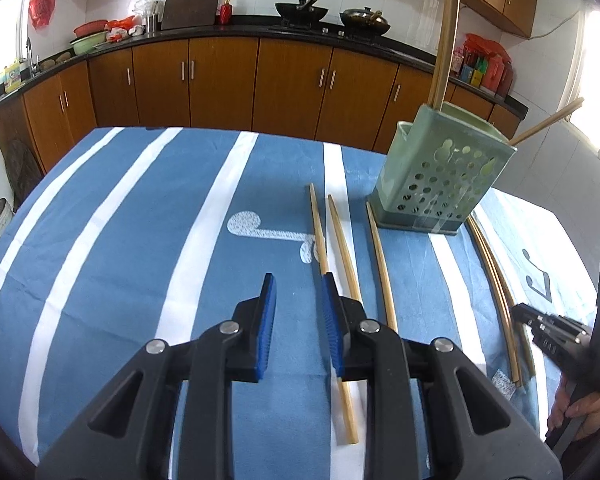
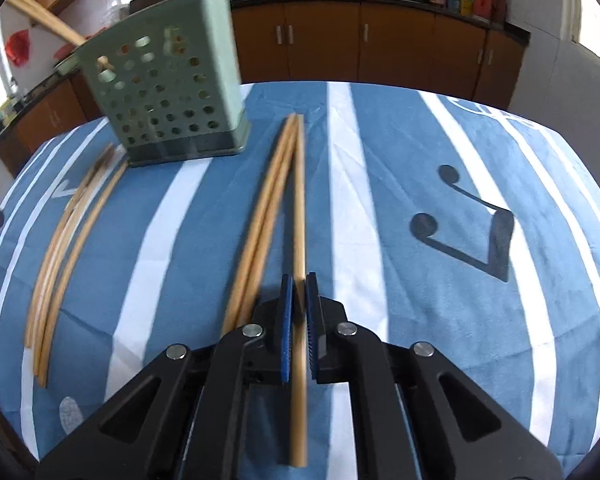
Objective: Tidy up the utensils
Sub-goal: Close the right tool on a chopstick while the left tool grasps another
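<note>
Left gripper [image 1: 298,312]: ribbed blue pads apart, empty.
Right gripper [image 2: 299,320]: clamped on a slim wooden chopstick [image 2: 299,240].
Holder [image 2: 168,100]: perforated green plastic, upright.

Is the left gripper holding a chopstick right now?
No, the left gripper is open with only tablecloth between its pads, and the nearest chopstick lies beside it.
</note>
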### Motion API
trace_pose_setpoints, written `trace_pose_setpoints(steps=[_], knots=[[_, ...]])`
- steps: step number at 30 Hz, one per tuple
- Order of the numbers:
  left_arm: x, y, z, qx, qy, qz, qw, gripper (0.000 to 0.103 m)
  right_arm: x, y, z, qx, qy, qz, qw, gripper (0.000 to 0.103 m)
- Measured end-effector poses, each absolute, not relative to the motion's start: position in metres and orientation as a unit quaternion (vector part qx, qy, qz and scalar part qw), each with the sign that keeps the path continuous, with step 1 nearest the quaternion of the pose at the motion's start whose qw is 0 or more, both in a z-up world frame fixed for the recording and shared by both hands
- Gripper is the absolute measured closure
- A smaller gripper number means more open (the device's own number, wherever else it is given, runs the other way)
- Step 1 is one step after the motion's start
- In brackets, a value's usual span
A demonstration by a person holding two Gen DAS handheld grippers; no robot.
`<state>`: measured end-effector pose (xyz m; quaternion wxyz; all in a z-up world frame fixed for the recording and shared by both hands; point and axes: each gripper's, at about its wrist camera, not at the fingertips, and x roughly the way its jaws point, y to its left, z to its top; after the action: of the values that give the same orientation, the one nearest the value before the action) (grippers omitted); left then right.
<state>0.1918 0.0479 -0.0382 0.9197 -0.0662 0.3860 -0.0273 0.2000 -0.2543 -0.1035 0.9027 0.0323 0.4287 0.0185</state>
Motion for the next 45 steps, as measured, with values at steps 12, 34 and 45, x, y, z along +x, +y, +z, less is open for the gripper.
trace_pose_setpoints(steps=[12, 34, 45], knots=[[0.198, 0.025, -0.075, -0.051, 0.433, -0.063, 0.898, 0.083, 0.205, -0.292, -0.104, 0.066, 0.42, -0.03, 0.905, 0.096], [0.23, 0.036, -0.089, -0.007, 0.436, -0.004, 0.9, 0.095, 0.204, -0.29, -0.103, 0.059, 0.416, -0.015, 0.907, 0.096], [0.234, 0.057, -0.09, -0.031, 0.427, -0.024, 0.903, 0.094, 0.214, -0.291, -0.104, 0.066, 0.406, -0.014, 0.912, 0.096]])
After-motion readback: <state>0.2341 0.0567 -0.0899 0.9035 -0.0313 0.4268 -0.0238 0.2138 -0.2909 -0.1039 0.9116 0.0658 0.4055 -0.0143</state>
